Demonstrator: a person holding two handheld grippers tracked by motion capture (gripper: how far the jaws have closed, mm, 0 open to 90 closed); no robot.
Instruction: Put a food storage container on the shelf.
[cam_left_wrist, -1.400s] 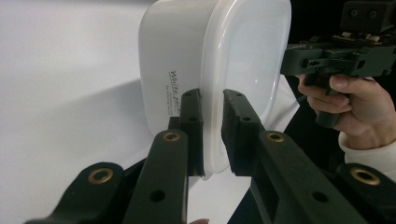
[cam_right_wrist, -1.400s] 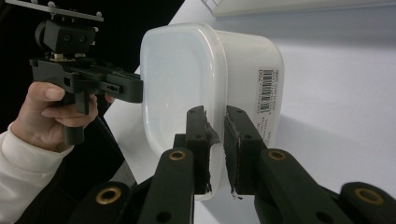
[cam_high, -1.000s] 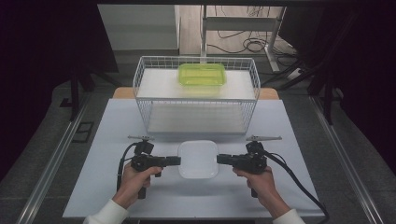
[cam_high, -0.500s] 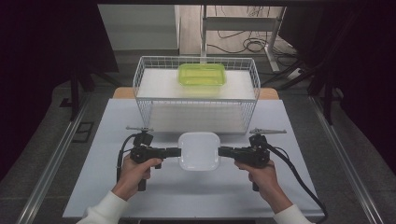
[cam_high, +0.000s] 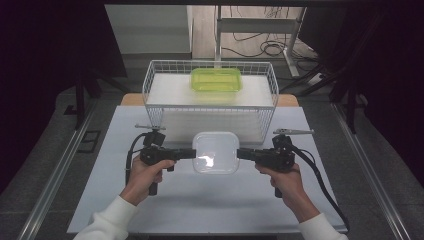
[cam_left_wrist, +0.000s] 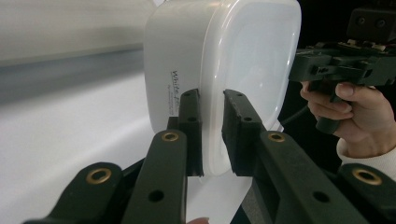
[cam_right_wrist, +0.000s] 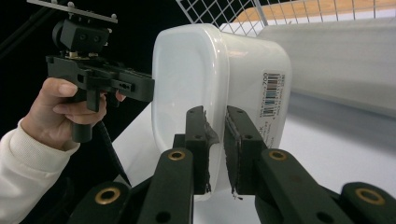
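Left gripper: clamped on left rim of white lidded container | Right gripper: clamped on right rim | Container: held between grippers above table, just before wire basket

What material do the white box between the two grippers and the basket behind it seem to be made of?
White box: probably plastic, translucent, smooth and glossy; light glints on its lid, and its wall carries a barcode sticker.
Basket: likely metal wire with a white coating; it is a thin, regular open grid.
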